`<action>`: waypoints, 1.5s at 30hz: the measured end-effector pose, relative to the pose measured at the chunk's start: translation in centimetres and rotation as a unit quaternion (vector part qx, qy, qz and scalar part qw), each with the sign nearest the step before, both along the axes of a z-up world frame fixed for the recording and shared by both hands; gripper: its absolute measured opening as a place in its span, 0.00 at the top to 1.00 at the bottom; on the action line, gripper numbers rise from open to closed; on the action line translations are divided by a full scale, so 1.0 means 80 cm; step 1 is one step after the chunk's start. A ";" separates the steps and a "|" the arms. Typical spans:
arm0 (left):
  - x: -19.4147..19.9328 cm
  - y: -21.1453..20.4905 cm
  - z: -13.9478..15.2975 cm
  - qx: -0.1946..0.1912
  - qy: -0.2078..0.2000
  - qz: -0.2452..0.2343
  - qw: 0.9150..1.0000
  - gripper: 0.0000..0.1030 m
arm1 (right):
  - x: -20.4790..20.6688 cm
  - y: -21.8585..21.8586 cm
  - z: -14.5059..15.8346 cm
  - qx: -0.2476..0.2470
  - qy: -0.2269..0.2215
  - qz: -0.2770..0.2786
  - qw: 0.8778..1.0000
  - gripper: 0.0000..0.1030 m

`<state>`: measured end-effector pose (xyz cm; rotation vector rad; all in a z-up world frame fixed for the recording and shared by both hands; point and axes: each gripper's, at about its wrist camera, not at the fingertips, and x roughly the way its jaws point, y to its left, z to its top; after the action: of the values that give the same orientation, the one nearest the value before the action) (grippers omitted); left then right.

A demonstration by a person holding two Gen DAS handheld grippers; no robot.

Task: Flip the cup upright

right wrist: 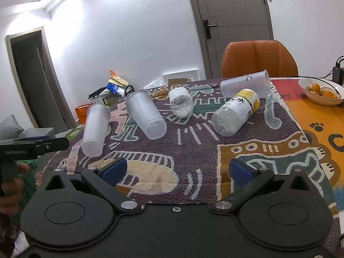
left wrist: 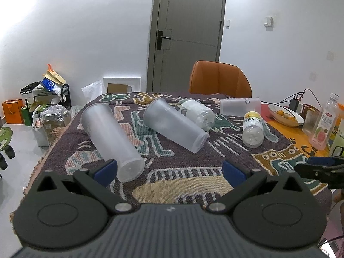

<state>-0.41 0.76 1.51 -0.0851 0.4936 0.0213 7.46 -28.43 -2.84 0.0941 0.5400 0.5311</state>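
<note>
Three frosted plastic cups lie on their sides on the patterned cloth. The nearest cup (left wrist: 111, 139) lies at the left, its base just beyond my left gripper's left pad; it also shows in the right wrist view (right wrist: 94, 129). A second cup (left wrist: 175, 125) (right wrist: 146, 115) lies in the middle. A third cup (left wrist: 239, 106) (right wrist: 245, 85) lies at the far side. My left gripper (left wrist: 169, 171) is open and empty above the near cloth. My right gripper (right wrist: 177, 171) is open and empty, further right.
Two plastic bottles lie on the cloth: a clear one (left wrist: 198, 112) (right wrist: 180, 101) and a yellow-labelled one (left wrist: 253, 129) (right wrist: 235, 111). A fruit bowl (left wrist: 284, 115) (right wrist: 322, 91), an upright juice bottle (left wrist: 324, 122) and cables stand at the right. An orange chair (left wrist: 219, 78) stands behind the table.
</note>
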 end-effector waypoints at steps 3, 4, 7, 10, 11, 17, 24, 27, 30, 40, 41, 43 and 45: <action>0.005 0.001 0.001 0.004 -0.007 -0.002 1.000 0.00 | 0.008 0.002 -0.004 0.000 0.006 -0.001 1.000 0.00; 0.007 0.001 0.001 0.005 -0.007 -0.003 1.000 0.00 | 0.011 0.002 -0.005 0.000 0.007 -0.001 1.000 0.00; 0.017 0.002 0.001 0.009 -0.005 -0.006 1.000 0.00 | 0.021 0.005 -0.008 0.000 0.012 -0.002 1.000 0.00; 0.029 0.002 0.002 0.008 -0.001 -0.010 1.000 0.01 | 0.033 0.005 -0.010 0.004 0.015 -0.004 1.000 0.00; 0.034 0.002 0.002 0.008 0.001 -0.012 1.000 0.01 | 0.036 0.005 -0.010 0.006 0.015 -0.005 1.000 0.00; 0.068 0.002 0.009 0.013 0.010 -0.021 1.000 0.01 | 0.062 0.000 -0.012 0.023 0.016 -0.019 0.999 0.00; 0.115 -0.002 0.018 0.000 0.031 -0.027 0.999 0.01 | 0.085 -0.011 -0.015 0.038 0.020 -0.036 0.998 0.00; 0.136 -0.007 0.022 -0.006 0.039 -0.033 0.999 0.01 | 0.095 -0.015 -0.014 0.039 0.024 -0.042 0.998 0.00; 0.153 -0.015 0.025 -0.007 0.046 -0.038 0.998 0.02 | 0.105 -0.020 -0.013 0.045 0.029 -0.047 0.997 0.00; 0.222 -0.027 0.034 -0.025 0.075 -0.047 0.996 0.02 | 0.156 -0.026 -0.005 0.051 0.033 -0.053 0.997 0.00; 0.231 -0.028 0.034 -0.028 0.079 -0.047 0.995 0.02 | 0.162 -0.026 -0.004 0.051 0.033 -0.053 0.997 0.00; 0.246 -0.028 0.035 -0.033 0.087 -0.044 0.995 0.02 | 0.172 -0.027 -0.002 0.052 0.033 -0.053 0.997 0.00; 0.260 -0.030 0.035 -0.033 0.094 -0.038 0.994 0.02 | 0.184 -0.028 -0.002 0.054 0.034 -0.054 0.996 0.00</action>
<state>20.37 -1.66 4.28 -0.1303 0.6848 -0.0616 22.14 -30.69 -2.98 0.2442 0.5701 0.4525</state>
